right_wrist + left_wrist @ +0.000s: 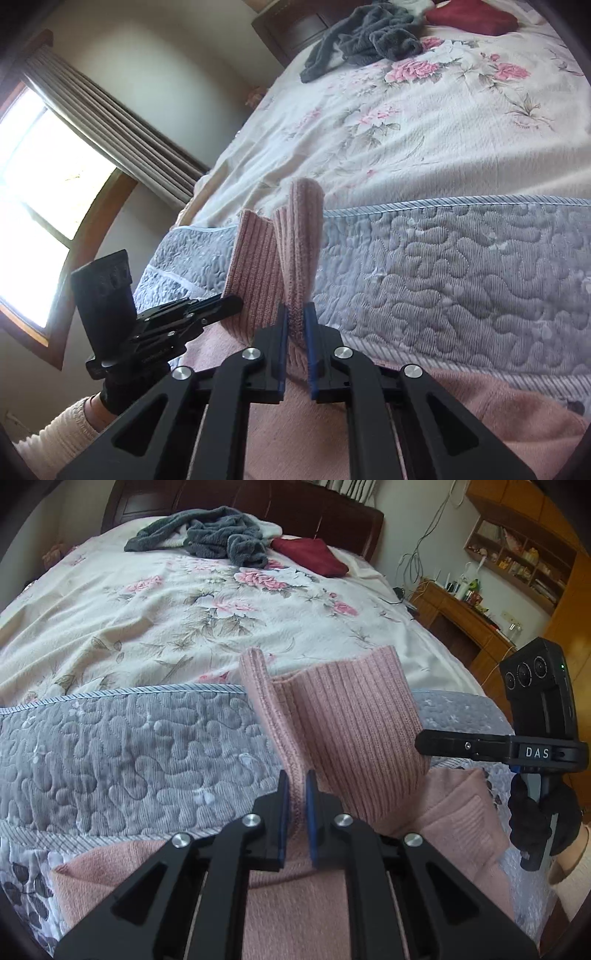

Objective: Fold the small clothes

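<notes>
A home bedroom: floral-covered bed (184, 602), dark headboard (295, 506), curtained window (44, 177).

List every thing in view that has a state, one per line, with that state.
left gripper: shut on the pink sweater's ribbed edge
right gripper: shut on the same ribbed edge
pink sweater: ribbed edge lifted upright, body flat on the grey quilt
grey quilt: spread flat
grey fleece garment: crumpled, unfolded
dark red garment: lying flat near the headboard
curtain: drawn aside
</notes>
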Demonstrator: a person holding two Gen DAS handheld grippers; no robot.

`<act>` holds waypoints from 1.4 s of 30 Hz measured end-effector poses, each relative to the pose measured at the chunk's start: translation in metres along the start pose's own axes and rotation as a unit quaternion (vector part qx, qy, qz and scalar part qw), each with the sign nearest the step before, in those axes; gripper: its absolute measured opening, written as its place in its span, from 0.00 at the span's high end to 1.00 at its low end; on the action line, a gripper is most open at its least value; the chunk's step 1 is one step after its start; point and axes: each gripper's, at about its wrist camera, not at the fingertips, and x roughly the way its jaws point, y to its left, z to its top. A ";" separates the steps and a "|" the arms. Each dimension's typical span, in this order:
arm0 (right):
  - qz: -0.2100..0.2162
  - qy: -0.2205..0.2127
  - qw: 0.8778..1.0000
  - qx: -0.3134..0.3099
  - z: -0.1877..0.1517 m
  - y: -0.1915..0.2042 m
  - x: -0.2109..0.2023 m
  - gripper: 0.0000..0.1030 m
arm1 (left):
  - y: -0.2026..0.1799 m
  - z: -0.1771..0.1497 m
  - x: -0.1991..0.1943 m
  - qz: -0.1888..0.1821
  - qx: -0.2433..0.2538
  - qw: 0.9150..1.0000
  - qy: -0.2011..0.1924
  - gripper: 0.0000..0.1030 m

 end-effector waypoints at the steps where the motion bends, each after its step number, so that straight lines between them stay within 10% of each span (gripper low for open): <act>1: 0.000 -0.003 1.000 -0.005 -0.006 0.003 -0.007 0.92 | -0.002 -0.005 -0.007 -0.003 0.007 1.000 -0.004 0.93; 15: -0.043 0.076 0.996 -0.029 -0.127 0.007 -0.045 0.89 | 0.009 -0.121 -0.053 -0.042 -0.020 0.997 0.057 0.87; 17: -0.051 0.080 0.995 -0.017 -0.138 0.003 -0.052 0.87 | 0.014 -0.133 -0.063 -0.054 -0.037 0.996 0.059 0.73; 26: 0.005 0.075 0.994 0.081 -0.136 0.002 -0.041 0.68 | 0.005 -0.128 -0.045 -0.138 -0.154 0.972 0.108 0.53; 30: -0.007 0.108 0.988 0.109 -0.141 0.000 -0.009 0.67 | -0.001 -0.131 -0.014 -0.128 -0.184 0.964 0.141 0.60; 32: -0.002 0.112 0.987 0.114 -0.143 -0.001 -0.002 0.70 | 0.002 -0.132 -0.007 -0.131 -0.203 0.960 0.139 0.93; 34: 0.002 0.108 0.988 0.107 -0.139 0.002 -0.001 0.87 | 0.006 -0.130 -0.004 -0.134 -0.217 0.957 0.136 0.93; 42: -0.030 0.082 0.993 0.081 -0.114 -0.002 -0.020 0.90 | 0.021 -0.099 -0.023 -0.107 -0.166 0.976 0.092 0.94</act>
